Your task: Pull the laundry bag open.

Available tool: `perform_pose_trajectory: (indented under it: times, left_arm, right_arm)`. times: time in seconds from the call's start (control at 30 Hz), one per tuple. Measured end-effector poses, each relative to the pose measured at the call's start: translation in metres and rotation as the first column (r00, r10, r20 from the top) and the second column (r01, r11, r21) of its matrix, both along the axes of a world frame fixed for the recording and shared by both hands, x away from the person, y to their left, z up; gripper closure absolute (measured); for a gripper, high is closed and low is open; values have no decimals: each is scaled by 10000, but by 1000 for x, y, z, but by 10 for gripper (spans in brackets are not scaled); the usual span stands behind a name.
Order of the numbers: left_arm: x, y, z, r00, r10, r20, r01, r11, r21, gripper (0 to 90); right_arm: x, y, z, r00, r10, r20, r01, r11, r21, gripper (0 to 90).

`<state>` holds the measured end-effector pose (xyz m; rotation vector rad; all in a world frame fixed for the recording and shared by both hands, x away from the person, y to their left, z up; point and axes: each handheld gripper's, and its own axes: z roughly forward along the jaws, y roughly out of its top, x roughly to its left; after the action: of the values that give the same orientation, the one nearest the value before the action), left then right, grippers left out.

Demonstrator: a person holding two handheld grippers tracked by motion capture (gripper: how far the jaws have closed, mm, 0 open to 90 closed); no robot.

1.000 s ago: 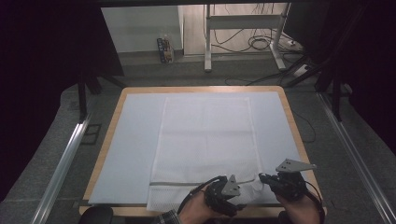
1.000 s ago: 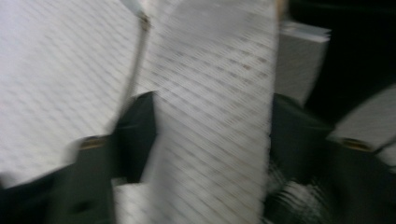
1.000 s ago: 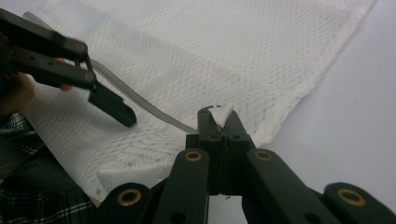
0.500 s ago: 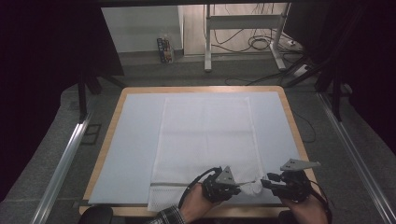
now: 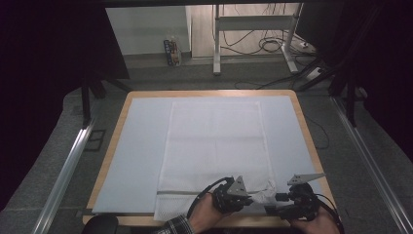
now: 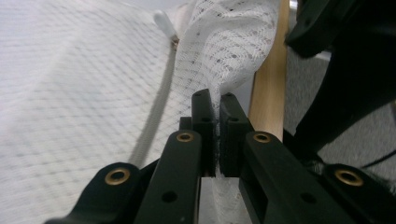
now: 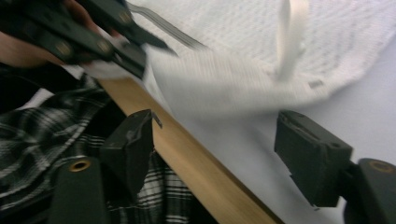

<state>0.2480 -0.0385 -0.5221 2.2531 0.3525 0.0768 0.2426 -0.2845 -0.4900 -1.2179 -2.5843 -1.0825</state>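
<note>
A white mesh cloth (image 5: 214, 141) with a zipper (image 6: 154, 121) lies flat on the pale mat. Its near right corner (image 6: 224, 42) is lifted and bunched. My left gripper (image 5: 256, 197) points right at the front edge, and in the left gripper view its jaws (image 6: 218, 100) are shut on that corner. My right gripper (image 5: 275, 204) faces it from the right. Its jaws (image 7: 219, 140) have just been opening and stand apart, with nothing between them but the table edge; the cloth (image 7: 224, 79) hangs just beyond them.
The wooden table edge (image 7: 187, 154) runs under the right gripper's jaws. A plaid sleeve (image 7: 28, 140) lies behind the left gripper (image 7: 112, 42). Metal rails (image 5: 63, 175) flank the table. Desk legs and cables (image 5: 263, 44) stand on the floor beyond.
The left gripper has shifted slightly right and now holds the cloth's near right corner, which is raised off the mat. The right gripper stays close beside it.
</note>
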Motion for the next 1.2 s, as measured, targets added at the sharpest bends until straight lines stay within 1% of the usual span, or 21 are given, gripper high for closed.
perform_pose_trajectory:
  times: [0.03, 0.1, 0.13, 0.17, 0.37, 0.4, 0.47, 0.53, 0.57, 0.6, 0.67, 0.7, 0.8, 0.87, 0.93, 0.97, 1.0, 1.07, 1.13, 1.17, 1.2]
  left_arm:
    - [0, 0, 0, 10000, 0, 0, 0, 10000, 0, 869]
    - [-4, -5, -4, 9998, -117, 131, 115, 9998, 152, 863]
    - [-4, -5, -5, 9994, -250, 254, 241, 9991, 358, 862]
    - [-5, -6, -6, 9998, -130, 160, 128, 9998, 164, 860]
    - [-7, -8, -8, 9991, -245, 343, 234, 9992, 317, 846]
    - [-7, -8, -8, 9980, -382, 497, 353, 9977, 573, 846]
    - [-9, -11, -9, 9971, -444, 626, 404, 9972, 634, 836]
    - [-10, -11, -10, 9955, -547, 779, 486, 9958, 781, 827]
    - [-10, -11, -10, 9955, -547, 779, 486, 9958, 781, 823]
    - [-11, -12, -10, 9947, -605, 826, 532, 9947, 877, 822]
    - [-10, -11, -11, 9953, -632, 729, 575, 9953, 784, 816]
    - [-11, -12, -11, 9972, -499, 548, 467, 9972, 586, 810]
    - [-8, -10, -11, 9971, -691, 311, 675, 9965, 502, 772]
    - [-7, -9, -10, 9972, -725, 186, 716, 9965, 442, 722]
    - [-3, -2, -5, 9975, -706, -92, 706, 9975, -31, 658]
    - [-3, -2, -5, 9975, -706, -92, 706, 9975, -31, 634]
    - [1, 4, 2, 9973, -712, -186, 707, 9971, -271, 610]
    - [7, 11, 10, 9985, -532, -142, 525, 9975, -474, 583]
    - [16, 14, 15, 9994, -251, -219, 239, 9981, -569, 586]
    - [16, 14, 15, 9994, -251, -219, 239, 9981, -569, 609]
    - [21, 14, 17, 9996, -119, -250, 107, 9989, -460, 645]
  right_arm:
    - [0, 0, 0, 10000, 0, 0, 0, 10000, 0, 262]
    - [2, -2, 0, 9998, -57, -174, 64, 9993, 372, 229]
    - [4, -3, -1, 9995, -149, -284, 162, 9987, 487, 220]
    - [5, -4, -2, 9989, -253, -393, 275, 9981, 547, 214]
    - [15, -5, -6, 9935, -776, -836, 850, 9924, 885, 205]
    - [17, -5, -6, 9921, -882, -897, 963, 9912, 906, 205]
    - [22, -3, -7, 9876, -1176, -1044, 1280, 9869, 986, 242]
    - [25, -2, -8, 9855, -1267, -1130, 1374, 9862, 921, 292]
    - [25, -2, -8, 9855, -1267, -1130, 1374, 9862, 921, 292]
    - [26, -3, -8, 9810, -1507, -1219, 1614, 9834, 831, 394]
    - [26, -5, -9, 9817, -1488, -1187, 1557, 9865, 507, 493]
    - [25, -5, -11, 9808, -1511, -1232, 1573, 9867, 417, 539]
    - [25, -7, -16, 9797, -1434, -1400, 1492, 9883, 313, 734]
    - [24, -7, -18, 9789, -1353, -1530, 1411, 9896, 279, 813]
    - [23, -7, -19, 9800, -1341, -1470, 1383, 9902, 188, 827]
    - [23, -7, -19, 9800, -1341, -1470, 1383, 9902, 188, 827]
    - [22, -7, -19, 9817, -1290, -1401, 1323, 9911, 147, 830]
    - [22, -9, -19, 9823, -1290, -1357, 1330, 9909, 207, 833]
    - [21, -11, -19, 9841, -1234, -1280, 1285, 9912, 319, 834]
    - [21, -11, -19, 9841, -1234, -1280, 1285, 9912, 319, 834]
    - [20, -12, -19, 9865, -1179, -1140, 1233, 9915, 412, 834]
